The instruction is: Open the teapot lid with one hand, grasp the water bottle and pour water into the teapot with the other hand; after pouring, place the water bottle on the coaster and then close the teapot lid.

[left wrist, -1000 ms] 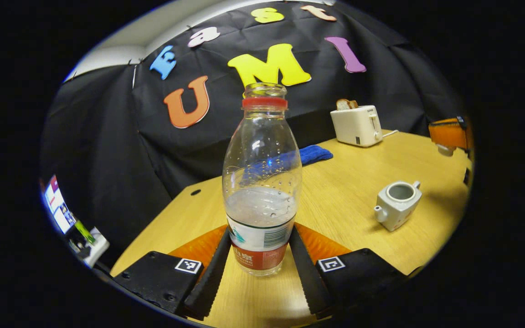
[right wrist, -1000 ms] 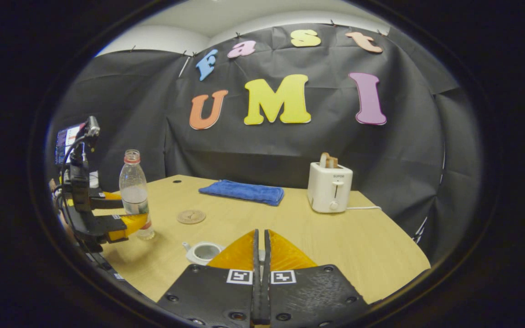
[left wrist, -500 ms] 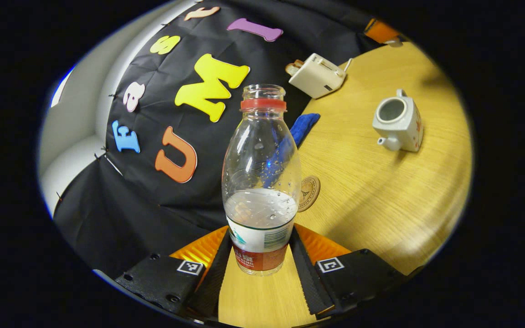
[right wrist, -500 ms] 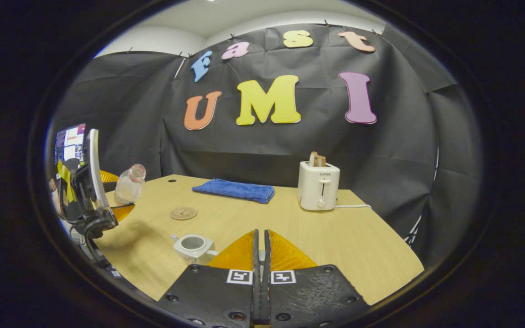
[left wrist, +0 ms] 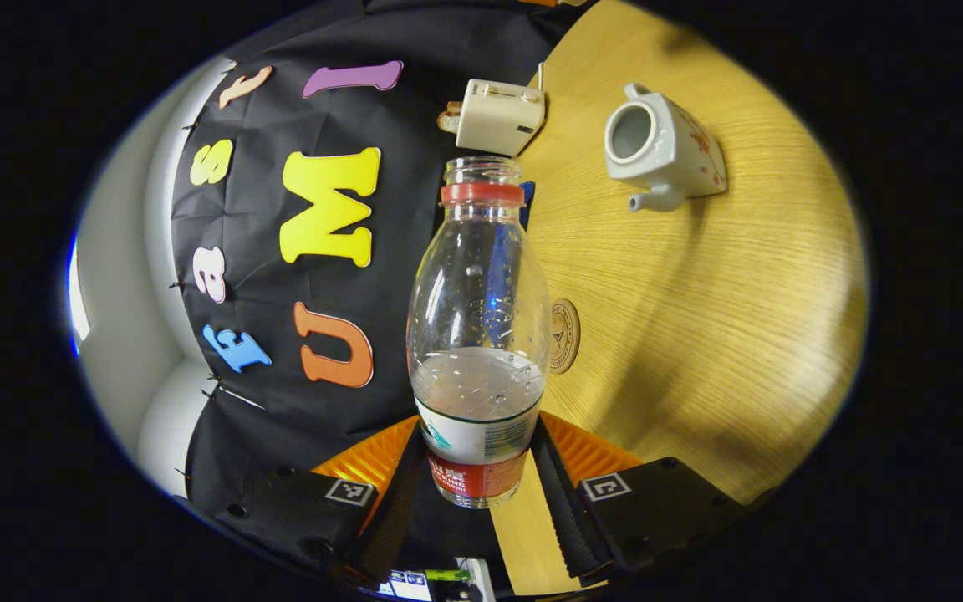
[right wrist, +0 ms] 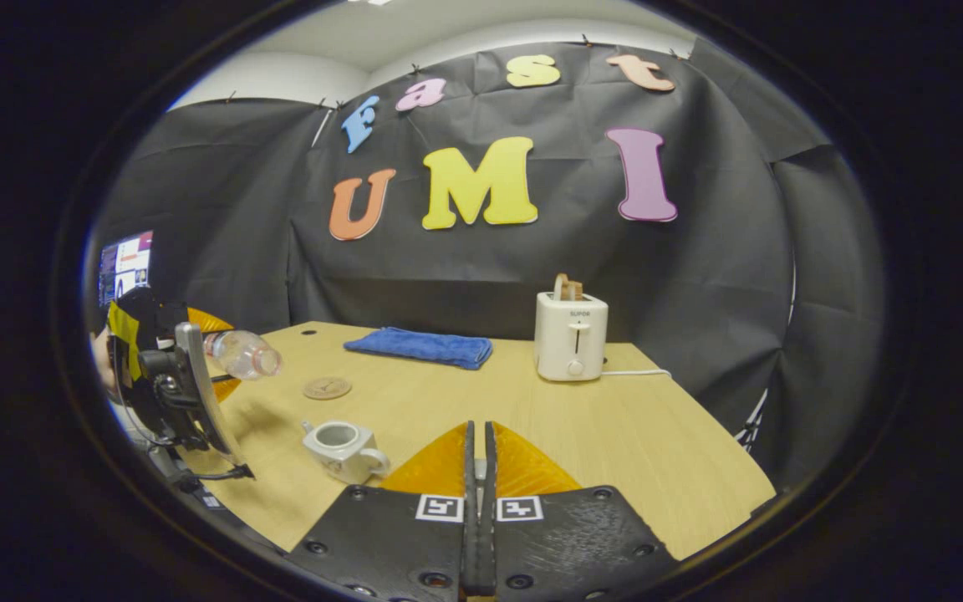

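My left gripper (left wrist: 479,443) is shut on the lower body of a clear water bottle (left wrist: 479,318) with a red neck ring and no cap, about a third full. In the right gripper view the bottle (right wrist: 246,354) lies nearly on its side in the air, mouth pointing at the white teapot (right wrist: 343,447). The teapot (left wrist: 665,150) stands open on the table. A round coaster (left wrist: 565,334) lies between bottle and teapot. My right gripper (right wrist: 479,456) is shut above the table's near edge, with a pale sliver of the lid between its fingers.
A white toaster (right wrist: 571,336) with bread stands at the back of the wooden table (right wrist: 657,451), its cord trailing right. A folded blue cloth (right wrist: 419,345) lies to its left. A screen (right wrist: 124,263) glows at far left, behind the hand holding the left gripper.
The left gripper has tipped the bottle from upright to nearly horizontal and carried it closer to the teapot. The right gripper has stayed shut and drifted slightly.
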The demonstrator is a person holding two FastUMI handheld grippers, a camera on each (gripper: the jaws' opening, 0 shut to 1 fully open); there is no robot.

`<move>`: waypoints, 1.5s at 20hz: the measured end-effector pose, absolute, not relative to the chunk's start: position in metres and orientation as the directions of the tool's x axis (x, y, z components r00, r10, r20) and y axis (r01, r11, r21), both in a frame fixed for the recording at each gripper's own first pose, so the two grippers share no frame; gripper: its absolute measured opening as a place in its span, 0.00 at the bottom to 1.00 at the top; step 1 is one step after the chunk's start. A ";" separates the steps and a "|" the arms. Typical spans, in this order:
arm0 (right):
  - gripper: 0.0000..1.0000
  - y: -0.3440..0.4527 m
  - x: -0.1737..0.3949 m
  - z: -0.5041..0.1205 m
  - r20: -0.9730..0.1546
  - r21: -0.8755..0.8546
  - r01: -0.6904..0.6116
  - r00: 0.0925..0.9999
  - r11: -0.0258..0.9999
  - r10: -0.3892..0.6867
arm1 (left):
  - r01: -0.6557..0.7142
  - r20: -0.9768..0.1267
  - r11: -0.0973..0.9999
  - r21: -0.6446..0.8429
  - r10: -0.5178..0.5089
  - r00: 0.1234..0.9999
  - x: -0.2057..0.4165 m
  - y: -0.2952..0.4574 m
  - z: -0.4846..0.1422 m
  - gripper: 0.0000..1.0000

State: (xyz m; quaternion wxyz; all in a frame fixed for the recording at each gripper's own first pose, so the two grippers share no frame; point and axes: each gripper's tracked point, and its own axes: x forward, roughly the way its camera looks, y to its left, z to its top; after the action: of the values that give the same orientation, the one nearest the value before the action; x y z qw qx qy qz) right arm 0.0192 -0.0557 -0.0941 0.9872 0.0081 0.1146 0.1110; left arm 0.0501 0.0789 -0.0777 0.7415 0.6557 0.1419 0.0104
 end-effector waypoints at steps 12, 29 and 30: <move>0.00 -0.078 0.019 -0.107 -0.230 0.062 -0.197 0.951 0.978 0.206 | 0.168 -0.155 -0.041 0.985 0.223 0.962 0.063 0.057 -0.082 0.75; 0.00 -0.087 0.015 -0.110 -0.231 0.057 -0.186 0.953 0.981 0.195 | 0.159 -0.115 -0.231 0.960 0.193 0.974 0.064 0.037 -0.063 0.75; 0.00 -0.087 0.016 -0.110 -0.231 0.057 -0.187 0.953 0.981 0.195 | 0.155 -0.110 -0.238 0.959 0.192 0.975 0.064 0.036 -0.062 0.75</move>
State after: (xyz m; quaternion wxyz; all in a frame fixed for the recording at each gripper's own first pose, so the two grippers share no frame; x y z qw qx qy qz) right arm 0.0155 -0.0869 -0.1100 0.9881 0.0170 0.1186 0.0965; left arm 0.0638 0.0364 -0.0618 0.6073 0.7867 0.1101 0.0152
